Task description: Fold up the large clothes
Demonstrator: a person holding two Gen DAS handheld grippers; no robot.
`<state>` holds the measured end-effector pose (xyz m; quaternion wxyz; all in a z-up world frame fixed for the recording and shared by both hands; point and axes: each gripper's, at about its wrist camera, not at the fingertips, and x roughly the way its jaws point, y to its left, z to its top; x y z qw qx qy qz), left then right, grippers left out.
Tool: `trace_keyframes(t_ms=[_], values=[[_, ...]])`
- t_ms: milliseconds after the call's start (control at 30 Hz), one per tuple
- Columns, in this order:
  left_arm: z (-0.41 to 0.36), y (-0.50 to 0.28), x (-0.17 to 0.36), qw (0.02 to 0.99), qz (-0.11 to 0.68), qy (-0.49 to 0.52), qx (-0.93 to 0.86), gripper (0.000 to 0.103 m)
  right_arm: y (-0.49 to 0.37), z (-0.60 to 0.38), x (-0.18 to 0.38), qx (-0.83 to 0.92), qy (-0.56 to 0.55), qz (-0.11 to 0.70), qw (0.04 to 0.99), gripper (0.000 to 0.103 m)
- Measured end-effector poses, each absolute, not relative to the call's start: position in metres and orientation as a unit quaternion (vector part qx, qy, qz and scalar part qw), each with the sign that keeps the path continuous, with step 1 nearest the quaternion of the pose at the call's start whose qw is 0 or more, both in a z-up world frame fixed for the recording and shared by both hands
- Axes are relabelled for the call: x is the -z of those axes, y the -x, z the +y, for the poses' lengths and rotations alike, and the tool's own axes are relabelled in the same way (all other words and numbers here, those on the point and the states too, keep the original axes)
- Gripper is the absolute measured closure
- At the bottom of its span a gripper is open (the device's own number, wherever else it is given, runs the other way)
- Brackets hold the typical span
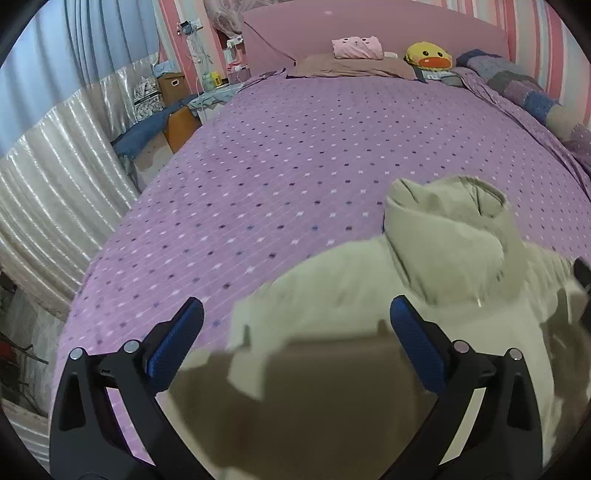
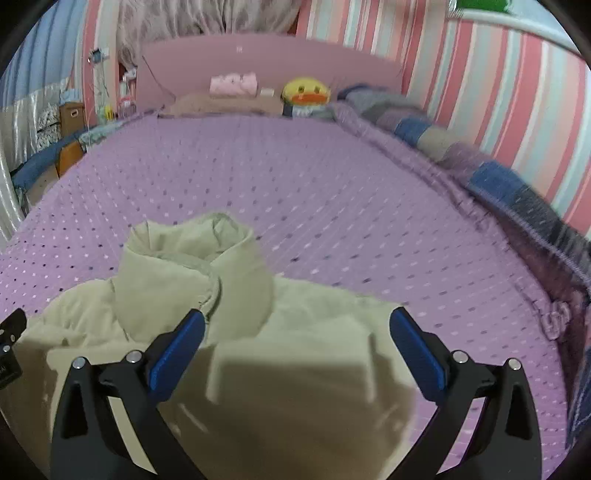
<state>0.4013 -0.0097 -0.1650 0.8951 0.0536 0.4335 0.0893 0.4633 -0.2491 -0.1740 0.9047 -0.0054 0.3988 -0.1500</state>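
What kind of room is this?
Most likely a bedroom. A wide bed with a purple dotted cover fills the view, a pink headboard and a pillow stand at its far end, and a yellow duck toy sits beside the pillow.

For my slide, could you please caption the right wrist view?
Right claw open above a pale green puffer jacket lying on the purple dotted bedspread.

Pale green padded jacket (image 2: 295,354), collar upright, lying on purple bedspread (image 2: 332,192).
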Motion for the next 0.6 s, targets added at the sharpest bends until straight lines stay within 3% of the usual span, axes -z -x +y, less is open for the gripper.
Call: trace_keyframes(t_ms=[267,600], values=[[0.012,-0.438,0.228,0.896,0.435,0.030,-0.087,0.003,-0.498,-0.262,0.222,0.158,0.011,0.374,0.914,0.003],[0.006,-0.439,0.252,0.915,0.393,0.022,-0.092,0.003,-0.513,-0.279,0.263,0.104,-0.057,0.393,0.912,0.001]])
